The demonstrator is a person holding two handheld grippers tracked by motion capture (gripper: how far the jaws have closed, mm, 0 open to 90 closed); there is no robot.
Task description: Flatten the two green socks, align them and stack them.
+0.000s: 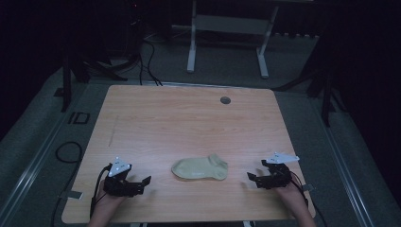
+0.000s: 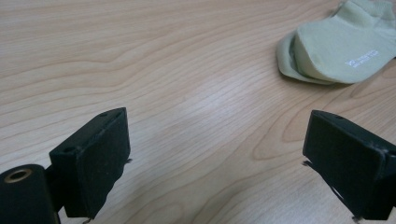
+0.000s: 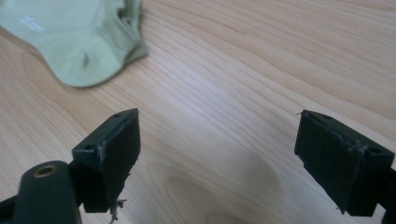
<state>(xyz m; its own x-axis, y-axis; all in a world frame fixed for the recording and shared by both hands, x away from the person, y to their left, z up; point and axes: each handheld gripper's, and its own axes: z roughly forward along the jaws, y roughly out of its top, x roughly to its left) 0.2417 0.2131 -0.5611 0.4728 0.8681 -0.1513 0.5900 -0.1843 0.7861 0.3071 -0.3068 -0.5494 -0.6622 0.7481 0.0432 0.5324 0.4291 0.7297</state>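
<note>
A pale green ankle sock (image 1: 200, 168) lay on the light wooden table (image 1: 189, 118) between the left gripper (image 1: 144, 182) and right gripper (image 1: 252, 178), both with fingers wide and empty; the left gripper view revealed small white lettering on the sock.

We look down on a dim room.
A wooden table (image 1: 189, 118) sits mid-frame on grey floor (image 1: 38, 132); white desk legs (image 1: 191, 42) stand top centre, cables (image 1: 146, 61) upper left.
</note>
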